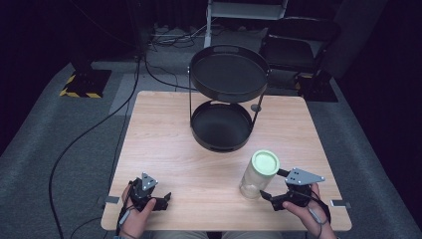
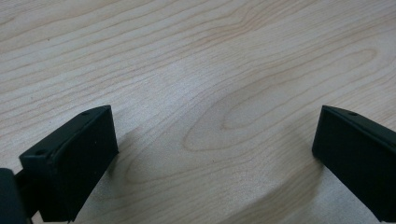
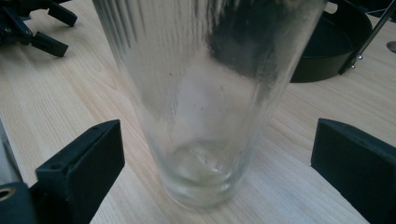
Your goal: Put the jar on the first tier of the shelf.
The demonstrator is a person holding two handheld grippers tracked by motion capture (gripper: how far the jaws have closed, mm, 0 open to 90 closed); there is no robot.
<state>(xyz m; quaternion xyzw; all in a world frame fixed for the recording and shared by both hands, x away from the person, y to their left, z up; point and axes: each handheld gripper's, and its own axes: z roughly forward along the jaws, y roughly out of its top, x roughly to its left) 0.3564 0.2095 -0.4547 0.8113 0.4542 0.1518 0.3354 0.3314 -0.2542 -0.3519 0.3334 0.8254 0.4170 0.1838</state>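
- Standing at the far middle of your wooden surface (image 1: 164,144), a black two-tier round tray stand (image 1: 228,74) has both trays bare.
- Nothing lies between your right gripper (image 1: 278,186) and the ribbed clear glass jar (image 1: 258,175) with its pale green lid; the jar stands upright at the near right, looking empty.
- Its jaws are spread either side of the jar's base, not touching.
- Your left gripper (image 1: 166,198) rests near left, jaws spread over bare wood grain.

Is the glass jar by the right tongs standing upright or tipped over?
Upright. The jar stands on its base on the table, green lid on top; the open right tongs straddle its lower part.
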